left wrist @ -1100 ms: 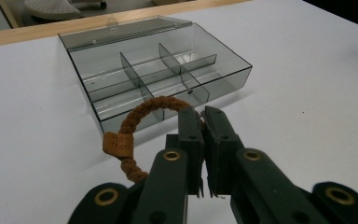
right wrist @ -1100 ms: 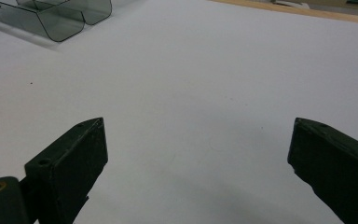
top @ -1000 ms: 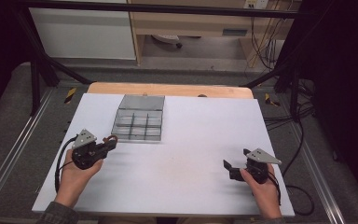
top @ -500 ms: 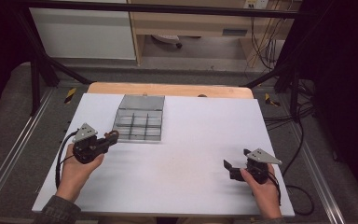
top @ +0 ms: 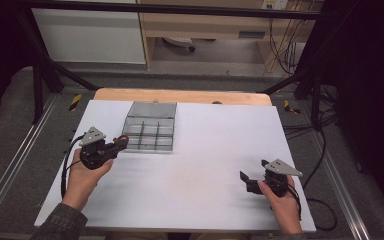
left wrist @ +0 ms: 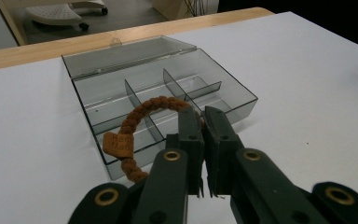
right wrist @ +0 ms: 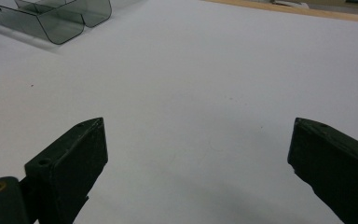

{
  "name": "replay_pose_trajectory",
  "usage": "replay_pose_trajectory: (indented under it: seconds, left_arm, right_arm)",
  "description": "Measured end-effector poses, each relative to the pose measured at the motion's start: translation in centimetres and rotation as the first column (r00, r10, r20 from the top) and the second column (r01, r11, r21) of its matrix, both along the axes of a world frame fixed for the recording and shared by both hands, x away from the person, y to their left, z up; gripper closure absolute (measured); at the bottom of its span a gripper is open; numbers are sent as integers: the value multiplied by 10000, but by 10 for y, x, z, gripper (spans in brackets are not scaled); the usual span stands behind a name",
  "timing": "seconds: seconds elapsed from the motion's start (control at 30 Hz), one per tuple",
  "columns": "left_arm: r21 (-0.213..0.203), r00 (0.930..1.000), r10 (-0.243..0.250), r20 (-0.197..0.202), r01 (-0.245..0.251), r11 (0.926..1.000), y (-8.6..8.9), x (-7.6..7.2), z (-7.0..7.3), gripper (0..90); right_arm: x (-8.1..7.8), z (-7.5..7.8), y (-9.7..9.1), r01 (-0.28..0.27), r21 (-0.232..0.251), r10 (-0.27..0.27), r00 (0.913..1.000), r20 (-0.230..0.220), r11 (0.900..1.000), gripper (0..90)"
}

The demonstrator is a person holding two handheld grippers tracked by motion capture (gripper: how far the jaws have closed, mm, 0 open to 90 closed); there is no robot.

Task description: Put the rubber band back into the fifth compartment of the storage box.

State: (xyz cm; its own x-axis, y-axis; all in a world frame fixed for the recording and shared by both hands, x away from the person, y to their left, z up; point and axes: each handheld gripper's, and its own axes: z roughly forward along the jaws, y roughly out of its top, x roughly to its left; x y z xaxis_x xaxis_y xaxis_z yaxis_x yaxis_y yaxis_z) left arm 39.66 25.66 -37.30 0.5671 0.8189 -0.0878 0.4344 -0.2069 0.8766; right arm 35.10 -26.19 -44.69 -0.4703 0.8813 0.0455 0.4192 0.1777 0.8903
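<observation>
Braided brown bracelet (left wrist: 142, 119), perhaps leather-tagged, beside smoky plastic organizer (left wrist: 168, 88)

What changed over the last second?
The left tool, shut on the brown braided bracelet, moved up the table towards the smoky clear plastic compartment box and now sits at its near left corner. Nothing was grasped or released. The box, with its lid open, and the right tool, jaws open over the white tabletop, stayed put.

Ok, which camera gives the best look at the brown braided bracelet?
The left gripper view: the bracelet is close up, its braid and leather tag clear, pinched in the left gripper. The high view shows it as a small brown loop by the organizer box.
</observation>
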Motion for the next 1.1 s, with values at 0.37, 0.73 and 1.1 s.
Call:
replay_pose_trajectory:
  seconds: [0.37, 0.73, 1.1]
  left_arm:
    - [-106, 9999, 15, -105, -16, 9999, -1, 7, 3, 858]
    - [-74, 9999, 15, -112, -16, 10000, -2, 18, 8, 858]
    - [-74, 9999, 77, 74, -76, 9999, -7, 38, 15, 858]
  right_arm:
    - [0, 0, 0, 1, 32, -1, 10000, 26, 10000, 51]
    - [0, 1, 0, 0, 124, 0, 10000, -14, 9999, 49]
    - [0, 1, -1, 35, 158, -35, 10000, 8, 9999, 44]
